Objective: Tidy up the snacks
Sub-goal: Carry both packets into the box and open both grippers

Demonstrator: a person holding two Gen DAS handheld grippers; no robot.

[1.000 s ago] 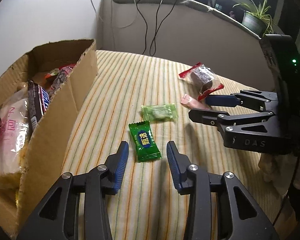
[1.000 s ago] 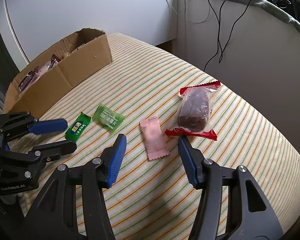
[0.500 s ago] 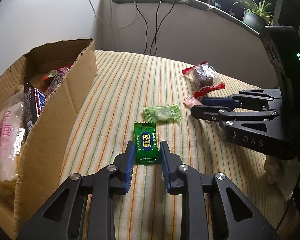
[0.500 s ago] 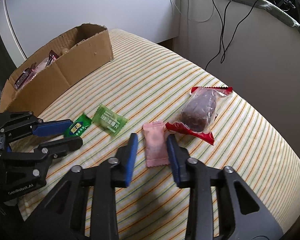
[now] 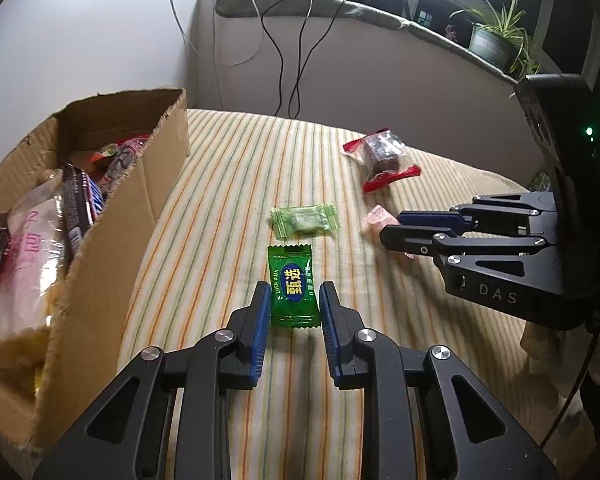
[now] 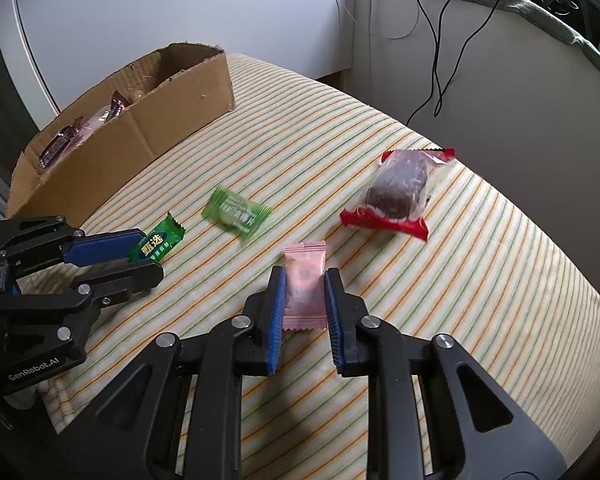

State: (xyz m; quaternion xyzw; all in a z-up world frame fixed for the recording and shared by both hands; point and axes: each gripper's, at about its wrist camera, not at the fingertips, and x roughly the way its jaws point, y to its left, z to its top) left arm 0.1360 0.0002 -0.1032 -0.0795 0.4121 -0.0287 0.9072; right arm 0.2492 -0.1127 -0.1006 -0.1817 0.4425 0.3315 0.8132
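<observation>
On the striped cloth [image 5: 228,184], left gripper [image 5: 294,300] pinches the dark green candy [image 5: 293,286]; right gripper [image 6: 304,292] clamps the pink packet [image 6: 304,280].

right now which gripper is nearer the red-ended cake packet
Right. The right gripper, shut on the pink candy, sits just short of the red-ended cake packet; the left gripper is farther off, on the dark green candy.

The left gripper [image 5: 294,300] is pointing steeply down, its blue pads [image 5: 260,320] pressing both long edges of a green candy [image 5: 293,280]. The right gripper [image 6: 304,292] is tilting down just as steeply beside it, its jaws clamping a pink packet [image 6: 305,280] from both sides. The two grippers are working side by side, close but not touching.
</observation>
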